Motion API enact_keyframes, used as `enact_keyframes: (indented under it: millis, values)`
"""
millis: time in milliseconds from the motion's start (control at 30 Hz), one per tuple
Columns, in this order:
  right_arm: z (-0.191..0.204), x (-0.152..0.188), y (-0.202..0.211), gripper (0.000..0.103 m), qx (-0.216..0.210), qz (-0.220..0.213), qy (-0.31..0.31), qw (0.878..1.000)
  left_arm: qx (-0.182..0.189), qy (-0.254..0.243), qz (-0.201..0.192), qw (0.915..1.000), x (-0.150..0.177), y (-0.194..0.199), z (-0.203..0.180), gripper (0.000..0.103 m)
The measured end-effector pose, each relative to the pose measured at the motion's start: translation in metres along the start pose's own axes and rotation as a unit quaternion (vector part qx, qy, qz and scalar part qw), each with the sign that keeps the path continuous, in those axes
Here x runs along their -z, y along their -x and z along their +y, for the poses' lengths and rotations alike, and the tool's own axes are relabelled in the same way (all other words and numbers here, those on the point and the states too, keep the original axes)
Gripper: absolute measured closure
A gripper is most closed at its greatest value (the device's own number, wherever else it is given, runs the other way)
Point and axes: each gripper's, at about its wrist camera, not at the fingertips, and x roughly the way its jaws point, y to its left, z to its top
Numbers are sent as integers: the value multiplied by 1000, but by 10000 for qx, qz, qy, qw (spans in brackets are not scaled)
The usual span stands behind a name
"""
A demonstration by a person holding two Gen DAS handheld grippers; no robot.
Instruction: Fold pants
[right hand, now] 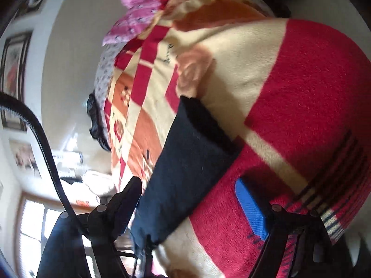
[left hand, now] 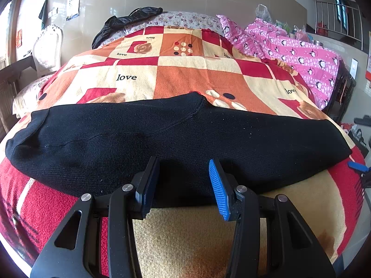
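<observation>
The black knit pants (left hand: 176,143) lie folded lengthwise across the patterned blanket (left hand: 185,69), stretching left to right. My left gripper (left hand: 183,180) is open and hovers at the pants' near edge, fingers apart over the fabric, holding nothing. In the right wrist view, which is tilted and blurred, the pants (right hand: 185,162) show as a dark band running between the fingers. My right gripper (right hand: 192,197) is open, its blue pad (right hand: 251,208) to the right of the cloth and the black finger (right hand: 127,206) to the left. The right gripper's blue tip (left hand: 358,166) shows at the pants' right end.
A pink penguin quilt (left hand: 296,53) is heaped at the back right of the bed. A black jacket (left hand: 125,23) lies at the far end by a floral pillow. A chair (left hand: 47,48) stands at the left. A dark cable (right hand: 46,153) hangs at the left of the right wrist view.
</observation>
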Motion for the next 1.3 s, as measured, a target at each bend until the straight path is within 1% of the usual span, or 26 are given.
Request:
enact_keyframes:
  millis: [33,100,133,267,333,400,433,500,567,633,700,767,867,900,933,967,1000,1033,1067,1100,1133,1167,1200,1233,1267,1300]
  values:
    - [-1,-3,-1,22,-59,-83,-157,9998,5,4,0,10000,0,0,0,59]
    - [-3,-6,-1,19,-206,-227,-402,9987,4,2,-1,10000,0,0,0,59]
    - [-2,-6,-1,17,-215,-282,-459,9983,5,4,-1,10000,0,0,0,59]
    - [-3,-3,1,10,-402,-524,-451,9968,7,5,-5,10000,0,0,0,59]
    - [-4,0,4,10,-513,-600,-364,9962,9,7,-5,10000,0,0,0,59]
    - [-3,4,5,11,-564,-621,-120,9964,5,5,-8,10000,0,0,0,59]
    - [-4,4,4,17,-544,-653,-45,9964,1,1,-7,10000,0,0,-1,59]
    - [-6,6,5,23,-544,-725,133,9958,6,6,-6,10000,0,0,0,59]
    - [-1,10,5,37,-272,-839,585,9944,5,4,-5,10000,0,0,0,59]
    - [5,14,2,46,56,-938,907,9914,4,4,-4,10000,0,-1,0,59]
    - [10,17,-2,48,276,-1066,1139,9874,5,4,-6,10000,0,-1,0,59]
    - [13,18,-5,49,434,-1166,1215,9848,18,15,-8,10000,0,-1,0,59]
    - [18,18,-10,49,639,-1172,1405,9810,14,3,-2,10000,0,0,-1,59]
    - [19,19,-10,50,691,-1175,1497,9793,32,5,14,10000,-2,0,-1,59]
    - [20,20,-12,56,751,-1148,1655,9766,53,11,47,10000,-4,1,0,59]
    - [20,20,-15,71,782,-1105,1779,9747,72,19,132,9999,-8,2,0,59]
    - [17,19,-17,78,746,-1049,1837,9745,169,28,235,9996,-17,5,-1,59]
    - [12,18,-19,86,711,-1013,1864,9747,322,-9,257,9992,-27,9,-6,59]
    - [10,19,-18,92,689,-1062,1917,9732,440,-74,217,9988,-37,14,-9,59]
    - [9,20,-17,92,633,-1119,2088,9695,609,-232,138,9978,-52,22,-21,59]
    - [11,24,-17,93,662,-1157,2223,9658,816,-385,87,9959,-67,27,-34,59]
    - [13,28,-18,93,731,-1229,2440,9592,1034,-509,80,9933,-79,29,-46,59]
    - [16,33,-19,93,845,-1323,2728,9492,1421,-667,200,9874,-96,27,-64,53]
    - [20,39,-21,93,960,-1418,3006,9382,1788,-773,438,9799,-109,20,-79,39]
    - [22,44,-23,93,1073,-1514,3263,9269,2166,-835,798,9694,-121,8,-96,33]
    - [26,50,-26,93,1228,-1625,3602,9104,2555,-849,1322,9540,-130,-10,-117,31]
